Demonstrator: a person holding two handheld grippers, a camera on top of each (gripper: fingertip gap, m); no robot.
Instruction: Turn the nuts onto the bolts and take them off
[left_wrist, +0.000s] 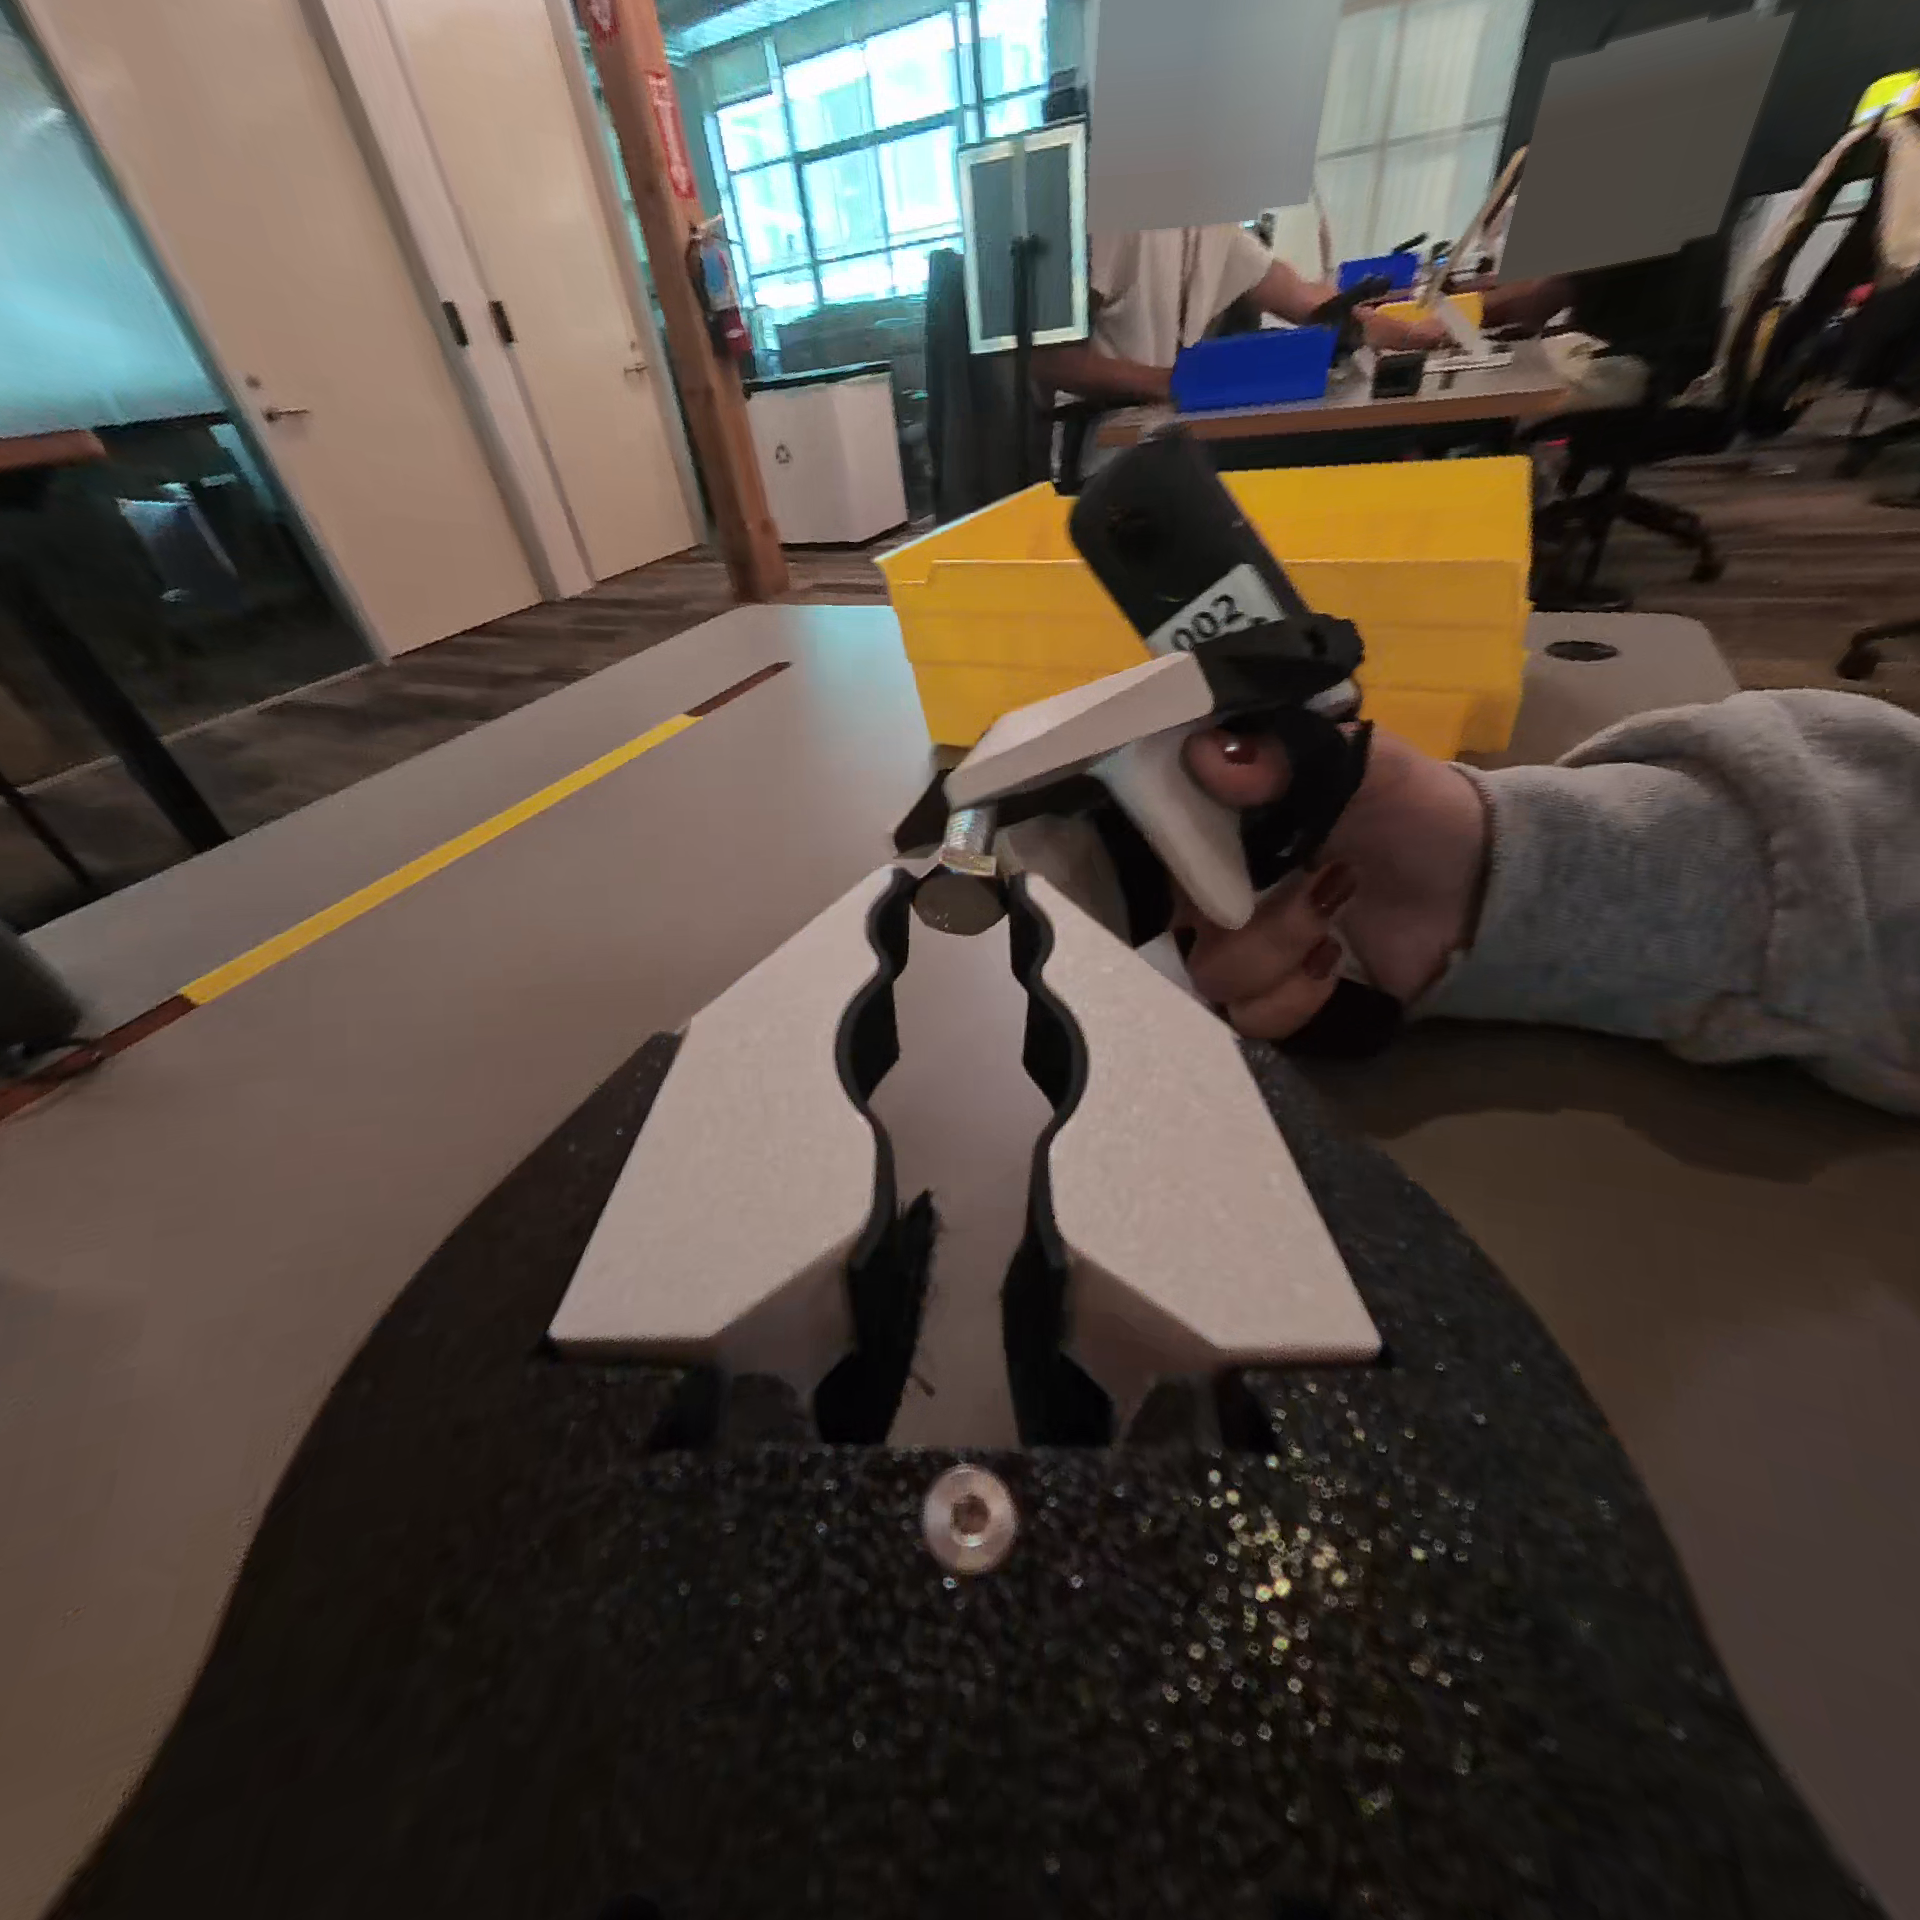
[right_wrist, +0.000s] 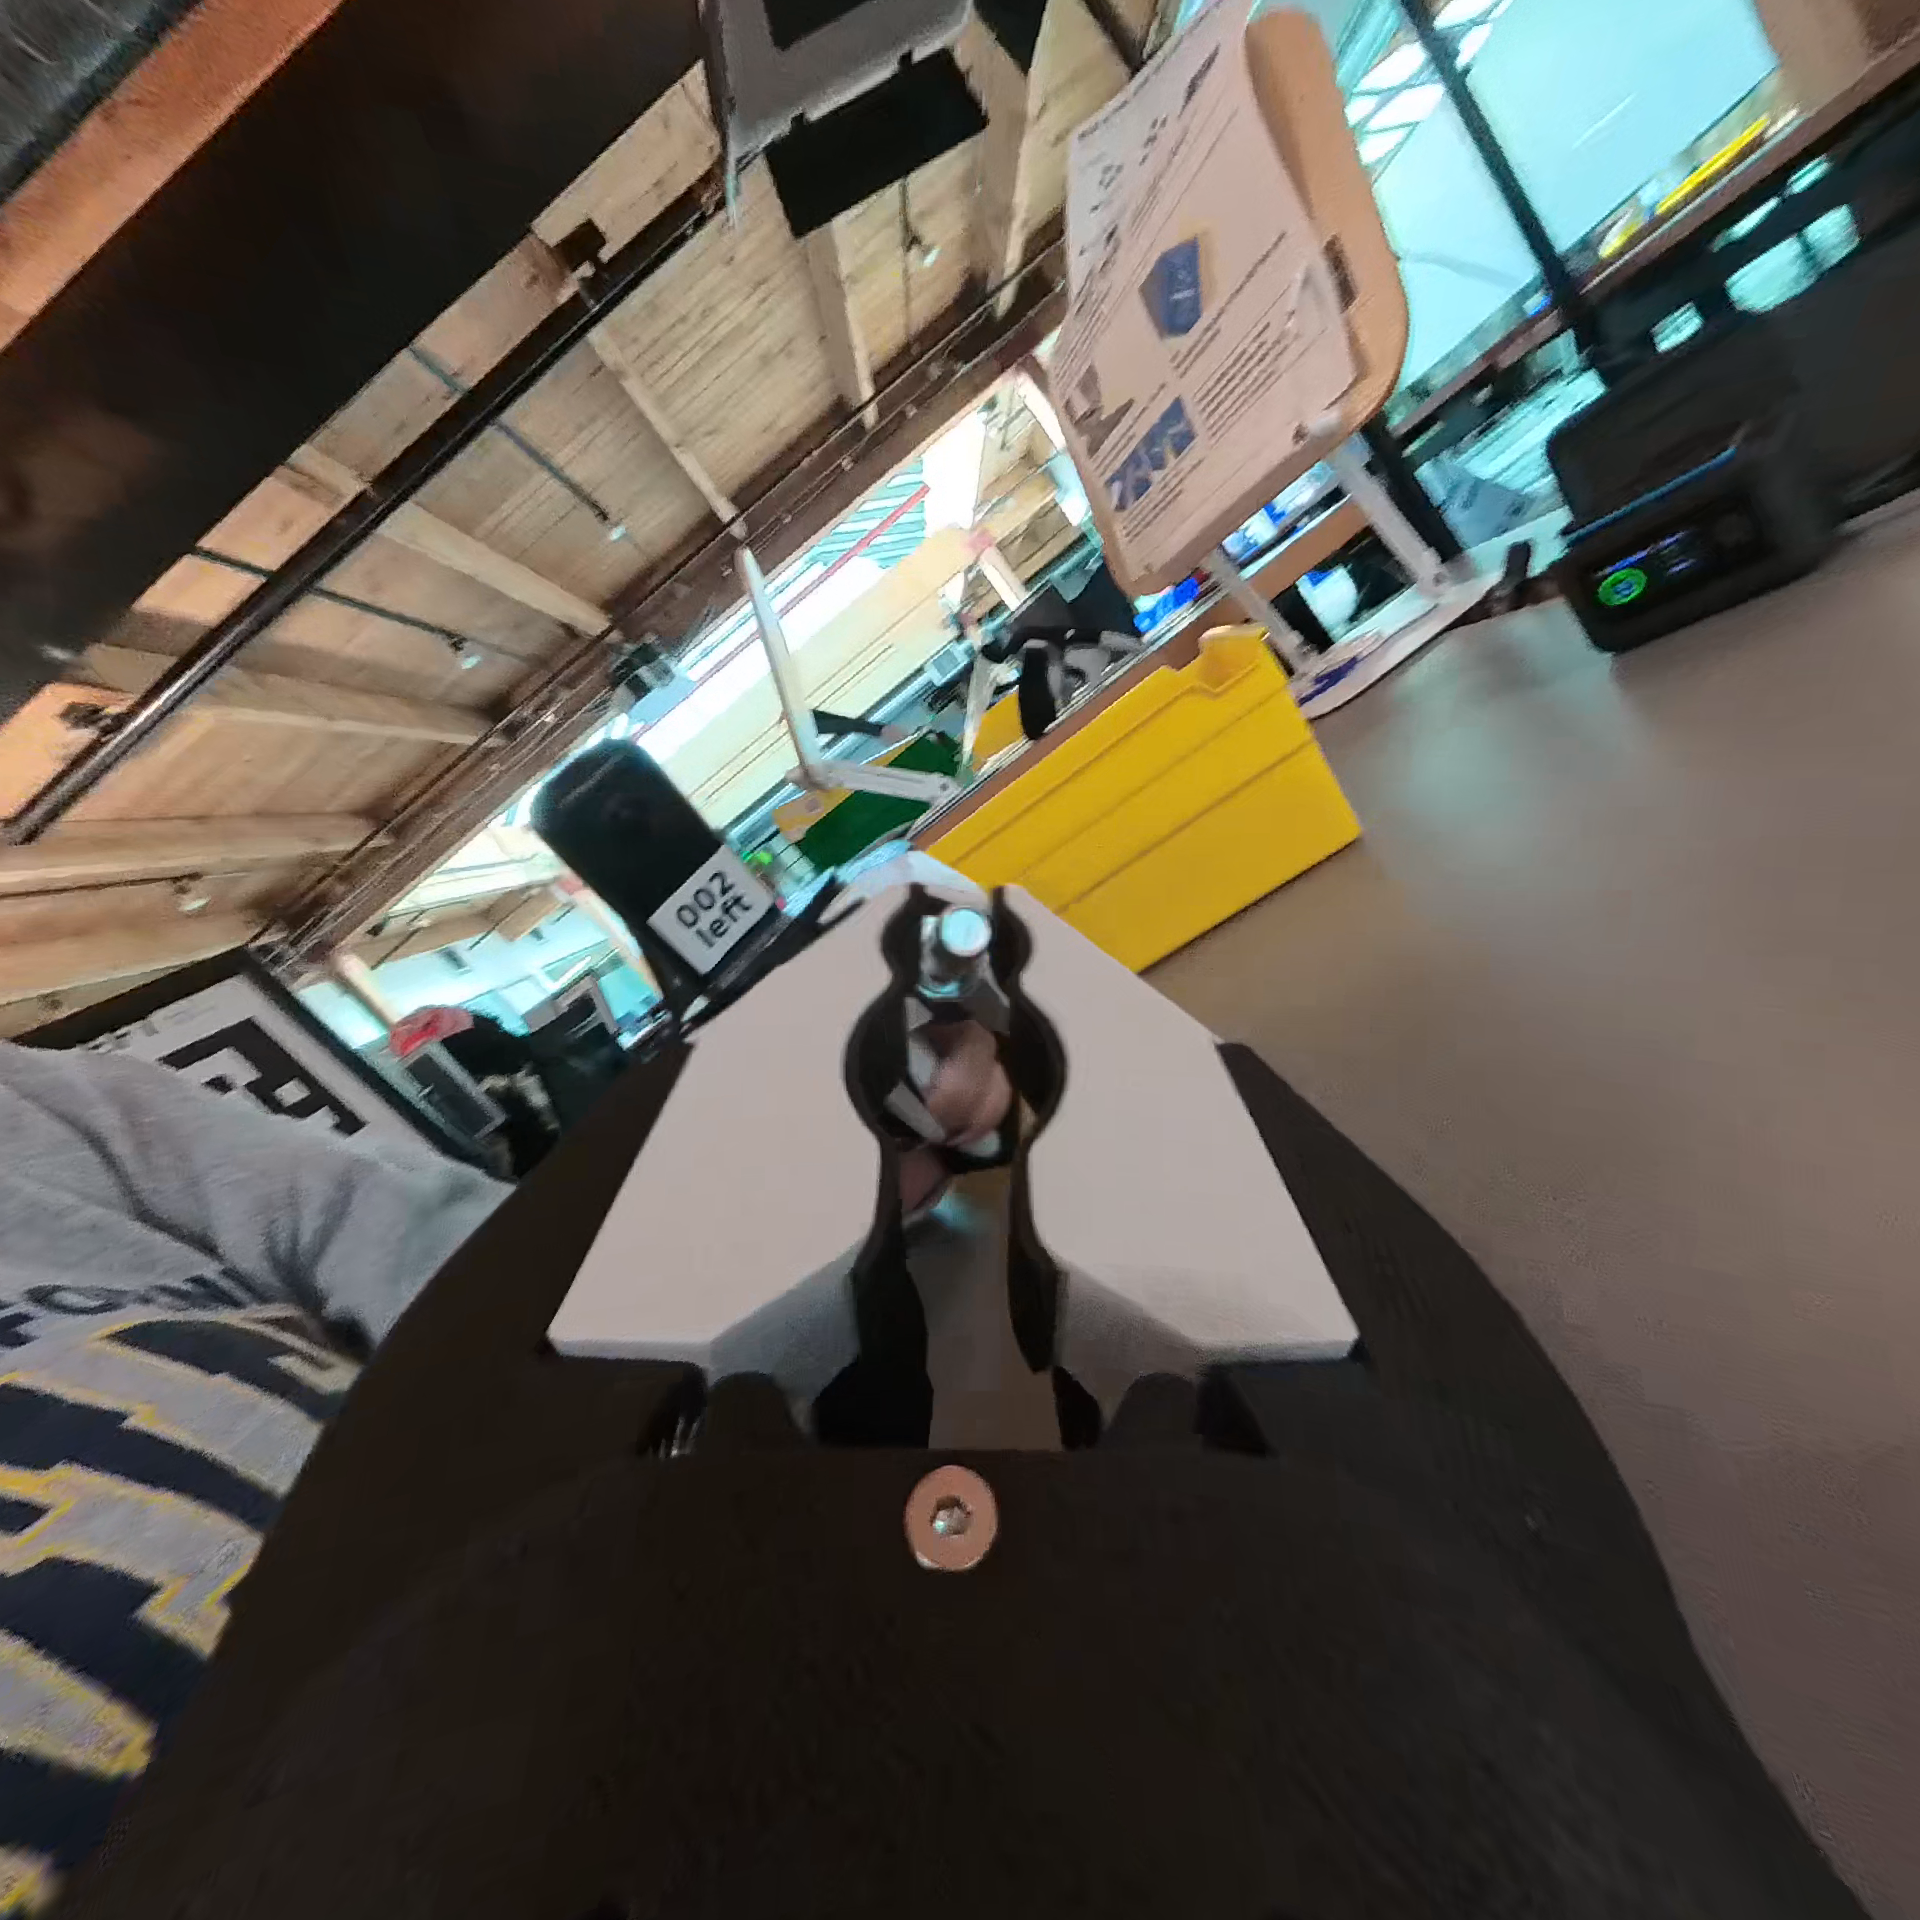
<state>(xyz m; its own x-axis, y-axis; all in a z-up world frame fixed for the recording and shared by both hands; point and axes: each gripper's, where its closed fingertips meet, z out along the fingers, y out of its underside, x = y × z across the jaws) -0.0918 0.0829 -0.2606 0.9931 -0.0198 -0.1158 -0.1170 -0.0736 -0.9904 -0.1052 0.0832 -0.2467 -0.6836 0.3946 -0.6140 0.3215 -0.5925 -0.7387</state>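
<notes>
A silver bolt (left_wrist: 956, 914) is held in the air between my two grippers. My left gripper (left_wrist: 958, 883) is shut on the bolt's hex head at its white fingertips. The threaded shank (left_wrist: 971, 829) runs up into my right gripper (left_wrist: 940, 821), which comes in from the right in a hand with a grey sleeve (left_wrist: 1683, 862). In the right wrist view my right gripper (right_wrist: 954, 906) is shut near its tips on a hex nut (right_wrist: 964, 1000) on the thread, with the bolt's end (right_wrist: 961, 928) showing just beyond it. The left gripper's black handle (right_wrist: 644, 842) stands behind on the left.
A stack of yellow bins (left_wrist: 1403, 582) (right_wrist: 1174, 821) stands on the grey table (left_wrist: 312, 1143) just behind the grippers. A yellow tape strip (left_wrist: 447, 852) runs along the table on the left. A black device (right_wrist: 1683, 551) and a poster stand (right_wrist: 1216, 312) are farther off. People sit at another table (left_wrist: 1299, 400). Less than 4 cm separates the two grippers' tips.
</notes>
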